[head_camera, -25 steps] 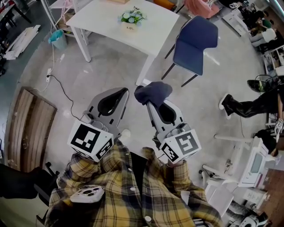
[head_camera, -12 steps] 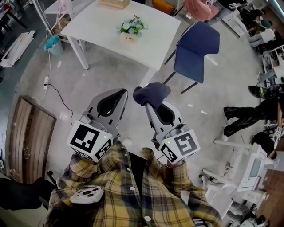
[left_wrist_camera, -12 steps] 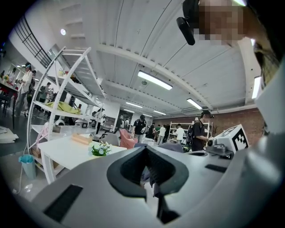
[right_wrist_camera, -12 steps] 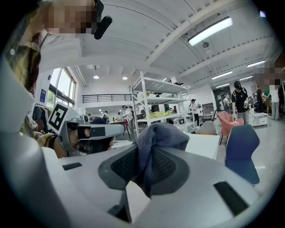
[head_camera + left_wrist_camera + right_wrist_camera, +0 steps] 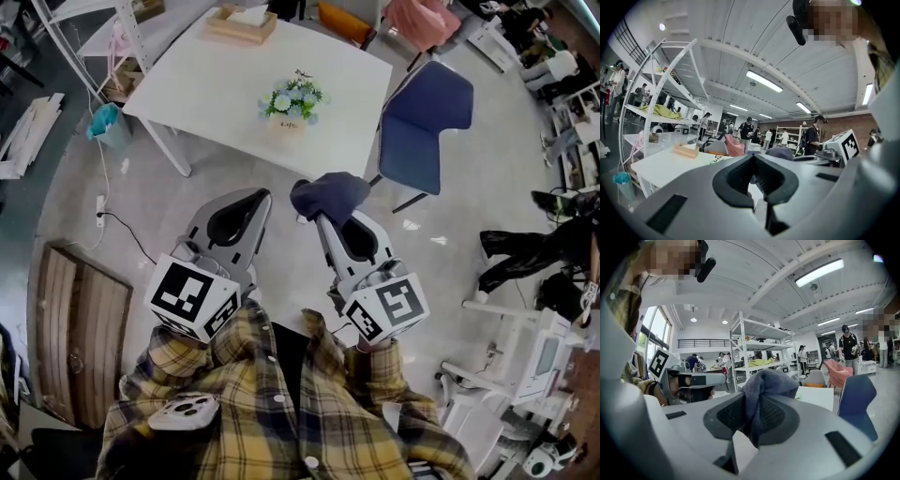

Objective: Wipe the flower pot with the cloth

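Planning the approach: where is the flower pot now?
Head view: the flower pot stands on the white table near its front edge, left of the blue chair.

Lab hall: metal shelving (image 5: 764,341), strip lights (image 5: 819,272)

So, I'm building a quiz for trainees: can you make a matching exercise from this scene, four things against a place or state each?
1 cloth
2 flower pot
3 chair
4 left gripper

A on the white table
B fingers shut, empty
C held by the right gripper
D blue, standing beside the table

Pairs: 1-C, 2-A, 3-D, 4-B
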Available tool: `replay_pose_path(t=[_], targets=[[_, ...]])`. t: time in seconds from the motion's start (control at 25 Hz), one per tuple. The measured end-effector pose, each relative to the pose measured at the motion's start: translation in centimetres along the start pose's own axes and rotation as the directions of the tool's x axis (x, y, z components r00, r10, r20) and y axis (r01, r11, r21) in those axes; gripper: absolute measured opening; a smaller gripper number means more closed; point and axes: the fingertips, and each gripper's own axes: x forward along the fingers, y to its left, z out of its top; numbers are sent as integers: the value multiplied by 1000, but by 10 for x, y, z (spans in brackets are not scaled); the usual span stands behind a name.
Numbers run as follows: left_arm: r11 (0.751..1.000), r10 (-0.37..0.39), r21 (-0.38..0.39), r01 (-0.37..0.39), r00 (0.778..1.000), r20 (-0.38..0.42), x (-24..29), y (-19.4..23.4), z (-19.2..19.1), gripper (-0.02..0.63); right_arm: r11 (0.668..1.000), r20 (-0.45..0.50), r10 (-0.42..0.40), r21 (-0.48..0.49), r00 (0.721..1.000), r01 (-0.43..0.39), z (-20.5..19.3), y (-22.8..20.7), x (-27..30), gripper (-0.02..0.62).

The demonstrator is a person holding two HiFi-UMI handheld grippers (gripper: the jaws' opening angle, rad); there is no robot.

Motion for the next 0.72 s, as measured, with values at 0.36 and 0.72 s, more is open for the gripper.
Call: replay_pose_path(t=[0.36, 0.72], targets=[[999, -27, -48, 24, 998, -65, 27, 62, -8, 7, 998, -56, -47, 37, 997, 49, -6, -18, 57, 63], [997, -11, -74, 4, 996, -84, 96, 119, -5, 6, 998, -86, -40, 51, 995, 45, -4, -73, 122, 63]])
